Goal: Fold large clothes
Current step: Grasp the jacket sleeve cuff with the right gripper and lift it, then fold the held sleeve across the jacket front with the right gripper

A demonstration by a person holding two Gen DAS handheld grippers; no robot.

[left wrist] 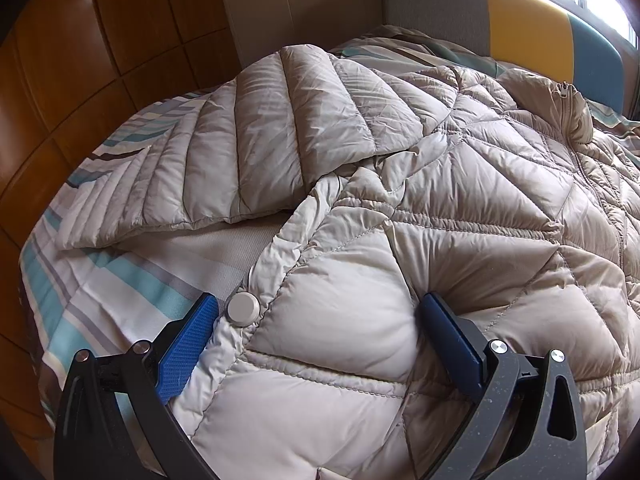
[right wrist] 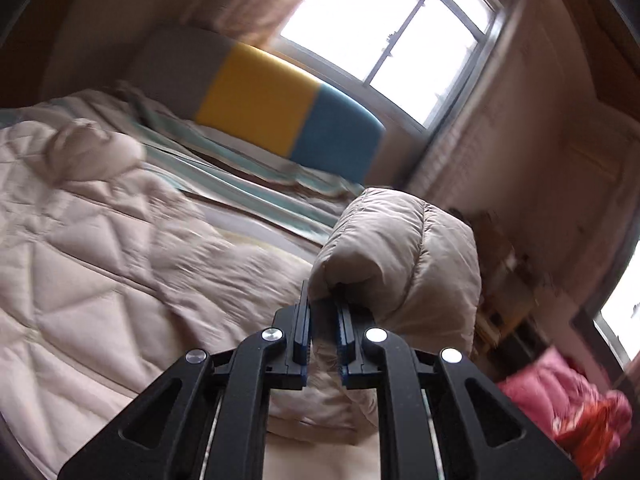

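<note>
A beige quilted down jacket (left wrist: 460, 200) lies spread front-up on the bed, zipped to the collar. One sleeve (left wrist: 260, 140) lies flat, out to the left. My left gripper (left wrist: 320, 300) is open and wide, resting on the hem corner beside a silver snap button (left wrist: 243, 309). Puffy fabric bulges between its blue pads (left wrist: 188, 344). In the blurred right wrist view, my right gripper (right wrist: 324, 304) is shut on the cuff end of the other sleeve (right wrist: 400, 248). That sleeve is lifted and curls over the fingers, to the right of the jacket body (right wrist: 100, 240).
The bed has a striped white, teal and grey sheet (left wrist: 100, 292) and a grey, yellow and blue headboard (right wrist: 260, 96). Wooden panels (left wrist: 80, 60) line the left side. A bright window (right wrist: 384, 20) is behind the headboard. Pink and red cloth (right wrist: 568, 404) lies at the lower right.
</note>
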